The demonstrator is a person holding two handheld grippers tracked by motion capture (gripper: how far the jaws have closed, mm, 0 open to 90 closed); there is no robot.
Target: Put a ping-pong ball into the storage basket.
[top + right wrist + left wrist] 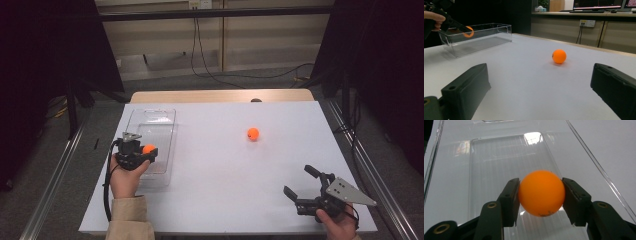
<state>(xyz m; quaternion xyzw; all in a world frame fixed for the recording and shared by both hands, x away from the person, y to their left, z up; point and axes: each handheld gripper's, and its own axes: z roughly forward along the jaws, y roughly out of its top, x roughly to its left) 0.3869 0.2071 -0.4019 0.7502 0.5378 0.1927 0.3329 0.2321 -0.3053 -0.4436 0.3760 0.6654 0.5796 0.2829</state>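
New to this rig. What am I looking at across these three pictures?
No robot: a person holds a two-jaw gripper in each hand. The high view looks down on a white table. The other two views ride on the grippers, looking along their black jaws. The left gripper is shut on an orange ball over a clear plastic box. The right gripper is open and holds nothing, and it faces a second orange ball lying loose on the table.
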